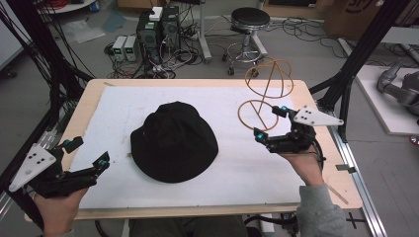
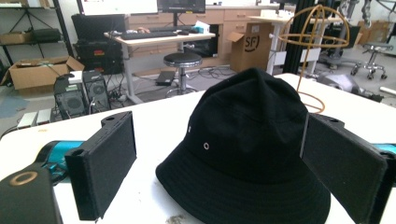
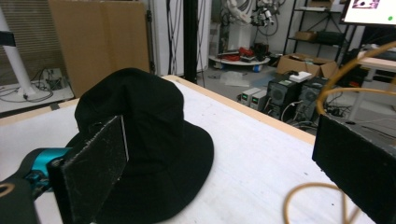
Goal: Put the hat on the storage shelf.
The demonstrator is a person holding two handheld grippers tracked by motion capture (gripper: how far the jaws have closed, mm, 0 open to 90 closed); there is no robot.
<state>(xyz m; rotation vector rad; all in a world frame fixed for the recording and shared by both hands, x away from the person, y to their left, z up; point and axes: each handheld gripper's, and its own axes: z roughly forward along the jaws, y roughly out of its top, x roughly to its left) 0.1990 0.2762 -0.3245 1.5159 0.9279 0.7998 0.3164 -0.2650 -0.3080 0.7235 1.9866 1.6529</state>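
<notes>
A black bucket hat (image 1: 174,141) lies crown-up at the centre of a white mat (image 1: 247,168) that covers a wooden table (image 1: 94,96), seen from above. At about 1 o'clock from the hat, near the table's far right corner, stands a brass-coloured wire hat stand (image 1: 268,86), a round base ring with a thin stem and a globe-shaped wire head. The left gripper (image 1: 89,157), held in a hand at about 8 o'clock from the hat, has its jaws spread wide and grips nothing; in the left gripper view the hat (image 2: 247,149) sits between and beyond the two jaws. The right gripper (image 1: 269,122), held at about 3 o'clock from the hat and just beside the stand's base ring, is also spread open and empty; in the right gripper view the hat (image 3: 140,135) shows past the left jaw and the wire ring (image 3: 322,205) lies low between the jaws. The work appears to be lifting the hat onto the stand. The likely risks: the soft brim may fold or slip if pinched at only one edge, and the light stand could tip or slide if the right gripper or the hat knocks it, since it stands close to the table's edge.
</notes>
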